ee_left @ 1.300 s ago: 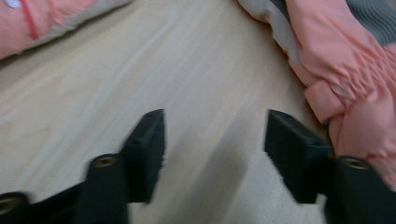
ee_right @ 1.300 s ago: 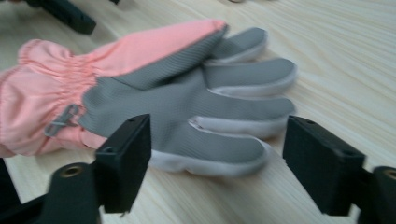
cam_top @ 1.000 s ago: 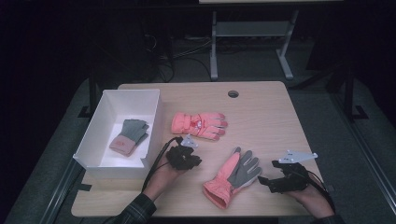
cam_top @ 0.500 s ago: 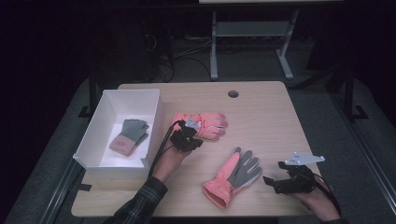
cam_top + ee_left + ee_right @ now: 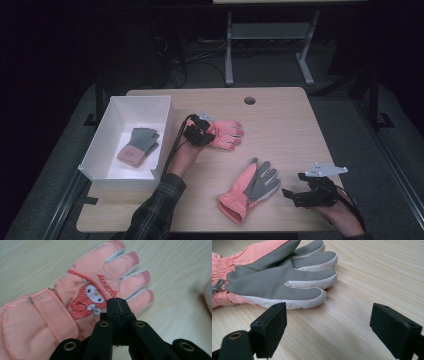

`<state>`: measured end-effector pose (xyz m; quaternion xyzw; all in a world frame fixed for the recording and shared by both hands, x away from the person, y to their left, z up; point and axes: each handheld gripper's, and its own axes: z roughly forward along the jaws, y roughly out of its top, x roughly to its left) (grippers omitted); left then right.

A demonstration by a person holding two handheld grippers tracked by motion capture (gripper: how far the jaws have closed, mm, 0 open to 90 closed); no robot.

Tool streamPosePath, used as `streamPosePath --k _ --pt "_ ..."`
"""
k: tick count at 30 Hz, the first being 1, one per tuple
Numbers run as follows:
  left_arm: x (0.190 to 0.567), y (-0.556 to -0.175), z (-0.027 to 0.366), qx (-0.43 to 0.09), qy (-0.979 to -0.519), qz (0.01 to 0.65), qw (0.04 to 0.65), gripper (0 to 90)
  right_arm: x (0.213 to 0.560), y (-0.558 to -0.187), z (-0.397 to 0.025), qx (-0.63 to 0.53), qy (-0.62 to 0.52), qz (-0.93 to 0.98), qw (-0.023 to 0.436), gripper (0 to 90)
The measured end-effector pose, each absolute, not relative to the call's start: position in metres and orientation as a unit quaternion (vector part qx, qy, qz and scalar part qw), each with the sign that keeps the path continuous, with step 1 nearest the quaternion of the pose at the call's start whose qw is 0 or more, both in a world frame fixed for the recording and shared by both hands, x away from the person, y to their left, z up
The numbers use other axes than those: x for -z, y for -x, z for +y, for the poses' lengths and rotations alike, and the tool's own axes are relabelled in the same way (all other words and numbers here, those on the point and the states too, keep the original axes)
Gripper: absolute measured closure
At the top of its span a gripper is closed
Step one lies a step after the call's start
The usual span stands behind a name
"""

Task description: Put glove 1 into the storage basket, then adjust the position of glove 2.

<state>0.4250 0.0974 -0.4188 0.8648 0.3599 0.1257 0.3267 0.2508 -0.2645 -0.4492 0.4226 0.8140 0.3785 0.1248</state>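
A pink glove [image 5: 227, 134] lies back up on the wooden table [image 5: 300, 135], a cartoon patch showing on it [image 5: 82, 290]. My left gripper [image 5: 206, 128] rests over its cuff end; its jaws stand pressed together above the patch [image 5: 116, 302], with no fabric visibly pinched. A second pink glove [image 5: 250, 190] lies palm up, grey grip side showing [image 5: 279, 277], near the front edge. My right gripper [image 5: 295, 192] sits just right of it, open [image 5: 329, 322], pointing at its fingertips without touching them.
A white box [image 5: 112, 125] stands at the table's left and holds a small grey and pink glove [image 5: 139, 145]. A cable hole [image 5: 249, 100] sits near the far edge. Bare wood stretches along the table's right side.
My left gripper has moved forward from the table's front to the far pink glove. The right gripper has barely shifted and stays open.
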Motion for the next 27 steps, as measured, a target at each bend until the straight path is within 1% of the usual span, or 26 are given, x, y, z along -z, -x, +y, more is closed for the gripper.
streamPosePath --k 3,7,12,17,20,22,24,27 --pt "0.421 -0.432 0.098 -0.133 -0.865 0.366 0.318 89.8 0.449 -0.251 -0.265 -0.379 -0.423 0.813 0.124 13.9" --pt "0.426 -0.442 0.099 -0.131 -0.857 0.376 0.327 89.8 0.449 -0.251 -0.265 -0.38 -0.423 0.814 0.124 13.9" --pt "0.433 -0.451 0.097 -0.121 -0.861 0.374 0.324 89.8 0.45 -0.252 -0.265 -0.378 -0.422 0.814 0.123 13.9" --pt "0.438 -0.452 0.089 -0.103 -0.864 0.366 0.33 89.8 0.45 -0.251 -0.266 -0.379 -0.425 0.813 0.123 13.9" --pt "0.44 -0.45 0.084 -0.104 -0.871 0.357 0.32 89.9 0.451 -0.251 -0.267 -0.379 -0.427 0.812 0.121 13.9" --pt "0.44 -0.45 0.083 -0.098 -0.871 0.357 0.323 89.9 0.451 -0.252 -0.268 -0.38 -0.426 0.812 0.123 13.9" --pt "0.441 -0.45 0.082 -0.067 -0.867 0.354 0.344 89.9 0.45 -0.252 -0.267 -0.381 -0.427 0.811 0.122 13.9" --pt "0.44 -0.448 0.077 -0.084 -0.875 0.342 0.331 89.9 0.45 -0.252 -0.267 -0.379 -0.428 0.811 0.122 13.9"
